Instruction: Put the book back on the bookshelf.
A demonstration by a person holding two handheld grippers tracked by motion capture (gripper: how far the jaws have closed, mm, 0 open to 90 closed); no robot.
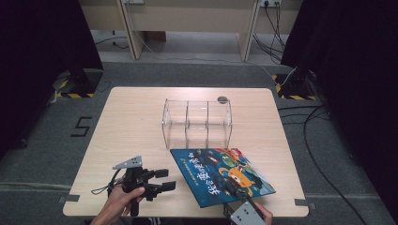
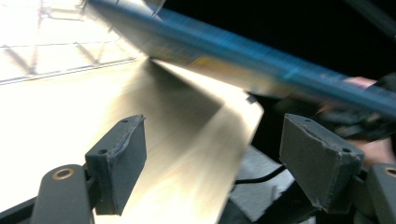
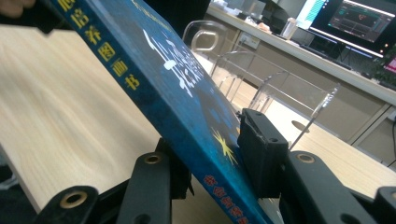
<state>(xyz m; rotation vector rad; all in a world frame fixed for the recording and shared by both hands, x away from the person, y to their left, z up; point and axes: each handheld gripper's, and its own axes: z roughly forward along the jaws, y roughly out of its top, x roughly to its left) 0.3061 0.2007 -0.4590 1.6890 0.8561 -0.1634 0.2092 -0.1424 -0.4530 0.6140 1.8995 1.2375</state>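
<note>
Figure. A picture book (image 1: 220, 176) taken at one corner and tilted off the surface (image 1: 136, 131).

Right gripper (image 3: 212, 154): its jaws are clamped on the book, one pad under the blue cover, the other pressing on the face beside a yellow star. The hold sits at the near corner, close to the spine edge that carries the yellow lettering. From this gripper the book runs up and away to the left, its far end raised in the right gripper view.

Left gripper (image 2: 212, 154): jaws apart, nothing between the pads. The book's blue edge (image 2: 261, 60) passes above and ahead of it, clear of both pads; the pale surface lies below.

Clear acrylic rack (image 1: 197, 123): three upright slots, standing beyond the book, farther from both grippers, near but not touching it as far as can be told.

Handling, as judged: the book is a thin hardcover, stiff enough to stay flat when held at one corner, moderately light, with a glossy cover that could slide between the pads. A corner grip leaves a long lever, so the free end may sag or swing. A second hold by the open left gripper on the opposite edge, well away from the right gripper, would steady it. The pads should bite across cover and pages together, not on a single board.
</note>
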